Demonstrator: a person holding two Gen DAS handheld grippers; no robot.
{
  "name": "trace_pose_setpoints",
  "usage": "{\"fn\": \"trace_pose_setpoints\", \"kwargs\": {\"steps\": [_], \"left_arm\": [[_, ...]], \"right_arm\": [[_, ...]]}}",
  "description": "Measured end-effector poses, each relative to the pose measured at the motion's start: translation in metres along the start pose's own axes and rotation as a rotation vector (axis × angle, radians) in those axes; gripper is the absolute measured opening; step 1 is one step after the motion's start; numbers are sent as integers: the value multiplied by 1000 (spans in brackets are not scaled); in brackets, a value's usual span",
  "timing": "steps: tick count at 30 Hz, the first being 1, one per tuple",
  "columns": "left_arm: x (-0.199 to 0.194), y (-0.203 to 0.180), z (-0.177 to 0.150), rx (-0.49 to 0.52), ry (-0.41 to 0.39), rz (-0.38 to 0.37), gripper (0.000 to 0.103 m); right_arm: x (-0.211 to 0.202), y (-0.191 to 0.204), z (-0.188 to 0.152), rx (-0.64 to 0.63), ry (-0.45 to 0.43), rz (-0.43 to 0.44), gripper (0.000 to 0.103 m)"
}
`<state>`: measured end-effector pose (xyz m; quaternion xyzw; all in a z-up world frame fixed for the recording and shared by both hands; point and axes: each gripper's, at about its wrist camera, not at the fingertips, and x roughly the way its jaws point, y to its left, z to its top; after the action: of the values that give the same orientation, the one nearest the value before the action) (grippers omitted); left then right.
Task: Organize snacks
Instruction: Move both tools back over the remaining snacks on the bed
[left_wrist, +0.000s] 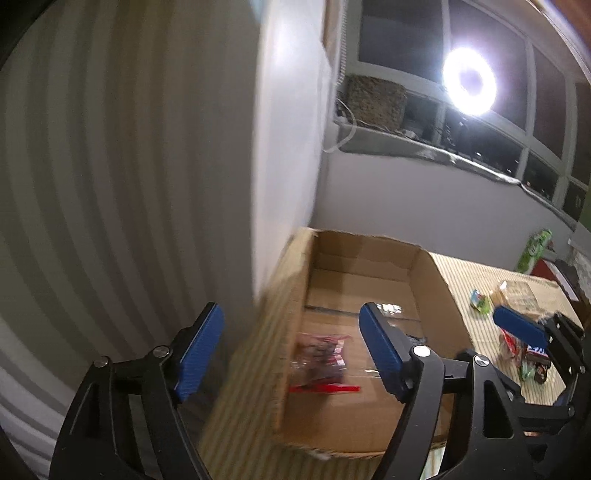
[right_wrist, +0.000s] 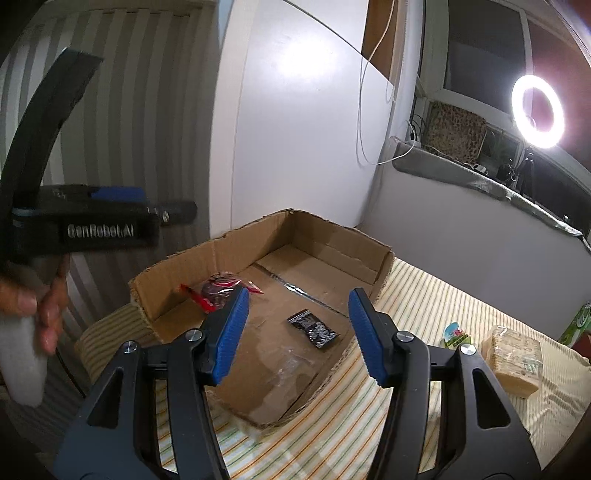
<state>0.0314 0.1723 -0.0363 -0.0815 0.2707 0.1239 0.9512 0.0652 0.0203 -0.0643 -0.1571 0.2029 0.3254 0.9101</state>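
left gripper jaws wide apart, holding nothing, above left wall of cardboard box. box sits on striped cloth. inside: red-trimmed clear packet near left, black packet mid-floor. right gripper wide, nothing held, over near rim. tan snack pack lies right, outside box.

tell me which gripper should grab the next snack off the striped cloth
Probably the right gripper: it is open, empty, and nearest the wrapped cracker pack beside the cardboard box. The left gripper, also open, faces the box's far-side wall.
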Motion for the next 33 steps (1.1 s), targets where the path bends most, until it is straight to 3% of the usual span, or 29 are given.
{"fn": "trace_pose_setpoints", "kwargs": {"steps": [6,12,17,24,33], "left_arm": [[-19,8,3,-20,-21,27,79],[-29,-14,4,25,-32,-2,80],[-38,-26,3,53,-36,-8,80],[-47,-57,4,109,-39,-45,80],[-48,-147,-13,252,-13,-175,80]], "right_arm": [[-14,-2,-2,20,-16,0,60],[-31,-13,-9,51,-33,-14,61],[-44,-26,-13,82,-56,-37,69],[-77,-70,-44,167,-51,-143,78],[-140,-143,-100,301,-36,-321,80]]}}
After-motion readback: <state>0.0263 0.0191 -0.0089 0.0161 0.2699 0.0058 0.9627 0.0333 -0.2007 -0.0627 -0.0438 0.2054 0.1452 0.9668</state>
